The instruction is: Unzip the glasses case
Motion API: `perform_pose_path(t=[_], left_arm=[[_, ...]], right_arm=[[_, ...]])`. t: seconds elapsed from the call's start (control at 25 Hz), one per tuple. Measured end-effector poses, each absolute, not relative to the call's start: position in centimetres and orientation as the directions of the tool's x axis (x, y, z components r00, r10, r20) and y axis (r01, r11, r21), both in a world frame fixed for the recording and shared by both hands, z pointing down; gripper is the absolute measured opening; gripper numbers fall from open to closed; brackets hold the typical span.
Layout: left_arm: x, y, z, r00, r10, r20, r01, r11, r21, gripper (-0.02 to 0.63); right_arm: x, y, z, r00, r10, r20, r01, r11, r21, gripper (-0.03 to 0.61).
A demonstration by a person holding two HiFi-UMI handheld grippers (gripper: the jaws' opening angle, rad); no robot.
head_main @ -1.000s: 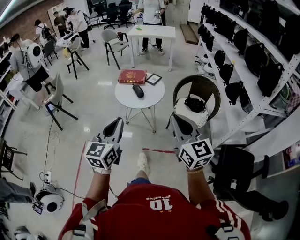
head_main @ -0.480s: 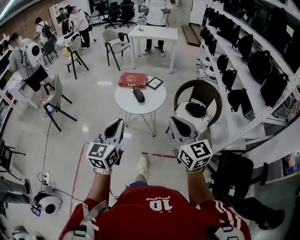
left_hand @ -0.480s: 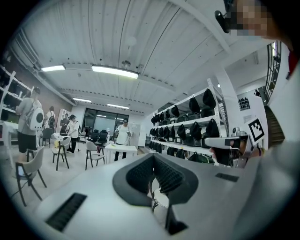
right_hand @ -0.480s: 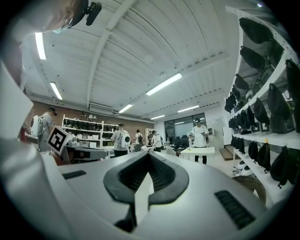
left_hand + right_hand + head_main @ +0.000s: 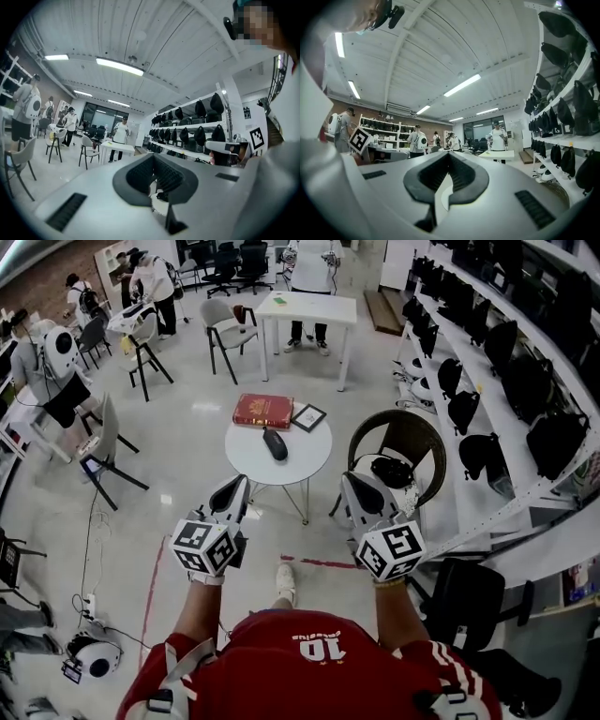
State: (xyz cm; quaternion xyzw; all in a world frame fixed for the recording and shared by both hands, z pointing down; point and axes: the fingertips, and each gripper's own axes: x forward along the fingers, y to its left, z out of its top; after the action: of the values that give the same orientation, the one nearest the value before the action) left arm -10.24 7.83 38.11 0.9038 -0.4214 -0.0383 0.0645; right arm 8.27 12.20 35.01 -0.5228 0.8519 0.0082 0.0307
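Observation:
The black glasses case (image 5: 275,443) lies on a small round white table (image 5: 302,448) ahead of me, next to a red book (image 5: 263,411) and a small framed card (image 5: 307,417). My left gripper (image 5: 235,487) and right gripper (image 5: 351,482) are held level side by side, well short of the table, with floor between them and it. Both are shut with nothing in them. In the left gripper view the left gripper (image 5: 153,157) shows its jaws closed together. The right gripper (image 5: 449,155) looks the same in the right gripper view.
A wicker chair (image 5: 411,427) with a white cushion stands right of the round table. Shelves of black bags (image 5: 525,381) run along the right. Behind stand a white rectangular table (image 5: 305,307), chairs (image 5: 225,326) and several people. A red line (image 5: 319,562) marks the floor.
Both grippers have moved forward together toward the round table, which now sits a little nearer and lower in the head view. Both have stayed shut.

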Motion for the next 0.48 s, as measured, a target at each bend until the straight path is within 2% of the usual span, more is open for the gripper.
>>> perform_pose_path(t=[0.48], left_arm=[[-9.2, -3.0, 37.0, 0.67, -0.742, 0.014, -0.739, -0.665, 0.107, 0.008]], right_arm=[[8.2, 2.3, 33.3, -0.435, -0.899, -0.053, -0.898, 0.437, -0.045, 0.015]])
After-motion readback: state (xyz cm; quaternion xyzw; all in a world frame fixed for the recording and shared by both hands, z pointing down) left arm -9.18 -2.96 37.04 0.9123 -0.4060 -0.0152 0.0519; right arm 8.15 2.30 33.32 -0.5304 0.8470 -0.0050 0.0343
